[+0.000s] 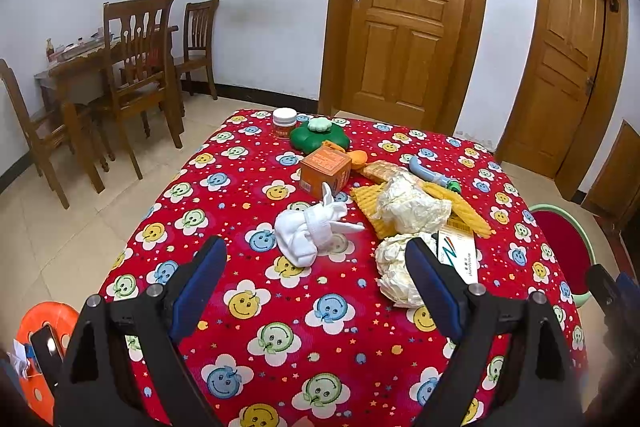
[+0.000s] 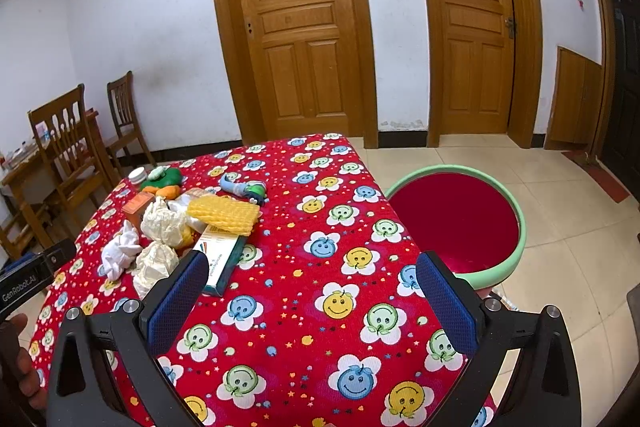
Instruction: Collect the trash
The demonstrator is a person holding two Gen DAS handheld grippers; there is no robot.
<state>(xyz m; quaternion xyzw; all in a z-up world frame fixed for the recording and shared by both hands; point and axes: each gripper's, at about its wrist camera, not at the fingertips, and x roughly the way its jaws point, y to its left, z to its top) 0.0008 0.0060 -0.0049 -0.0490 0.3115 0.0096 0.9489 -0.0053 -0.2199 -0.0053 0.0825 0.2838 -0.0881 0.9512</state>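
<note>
Tablecloth (image 2: 304, 315), red with smiley flowers, is your landmark: its near half lies bare under both grippers, open room right up to the near edge. Your left gripper (image 1: 316, 287) hovers over that bare stretch, jaws spread wide and holding nothing; its right finger overlaps the near crumpled paper wad (image 1: 394, 267), though you cannot tell whether it touches. Your right gripper (image 2: 312, 303) hangs over the cloth's right side, jaws equally wide apart and empty, the right finger past the cloth's right edge.

Just off that right edge sits the green-rimmed red basin (image 2: 460, 223), on the tiled floor. Toward the cloth's middle the trash clusters: a white knotted cloth (image 1: 308, 231), a second paper wad (image 1: 412, 203), yellow foam netting (image 2: 224, 214) and a flat carton (image 2: 222, 259). Beyond them stand an orange box (image 1: 324, 169), a green flower-shaped container (image 1: 318, 137) and a white-lidded jar (image 1: 285, 122) near the cloth's far edge.
</note>
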